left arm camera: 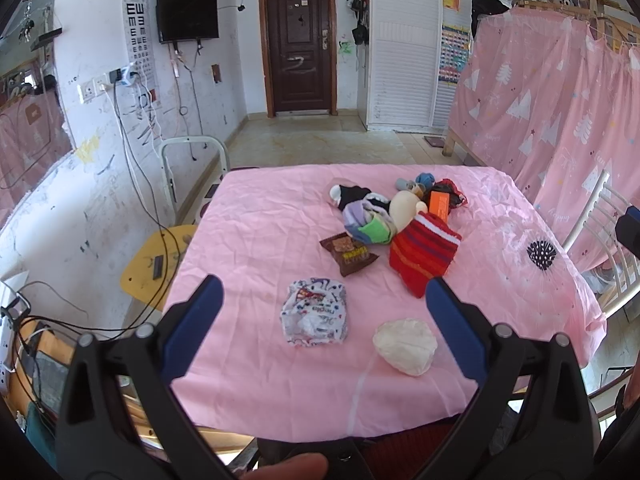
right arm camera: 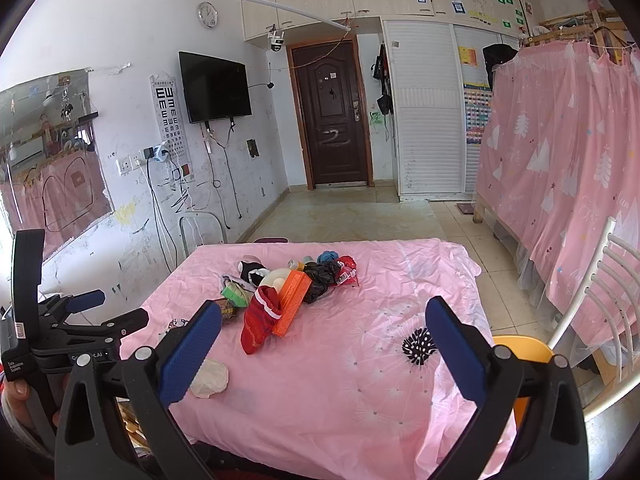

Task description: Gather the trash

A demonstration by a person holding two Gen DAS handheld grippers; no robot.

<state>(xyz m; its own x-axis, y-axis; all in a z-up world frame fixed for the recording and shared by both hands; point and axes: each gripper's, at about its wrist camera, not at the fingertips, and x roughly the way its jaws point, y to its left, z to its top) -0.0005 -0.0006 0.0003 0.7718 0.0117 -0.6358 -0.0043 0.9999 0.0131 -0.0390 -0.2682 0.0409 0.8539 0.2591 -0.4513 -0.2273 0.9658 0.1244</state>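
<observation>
On the pink-covered table lie a crumpled white printed wrapper, a white crumpled wad and a brown snack packet. Behind them is a pile with a red striped sock, an orange box, a black bag and other clothes. My left gripper is open and empty, above the near table edge with the wrapper between its fingers. My right gripper is open and empty, above the table's near right side. The white wad shows by its left finger.
A yellow chair with cables stands left of the table. A white chair with a yellow seat stands to the right. A pink curtain hangs along the right. The left gripper's body shows at the right wrist view's left edge.
</observation>
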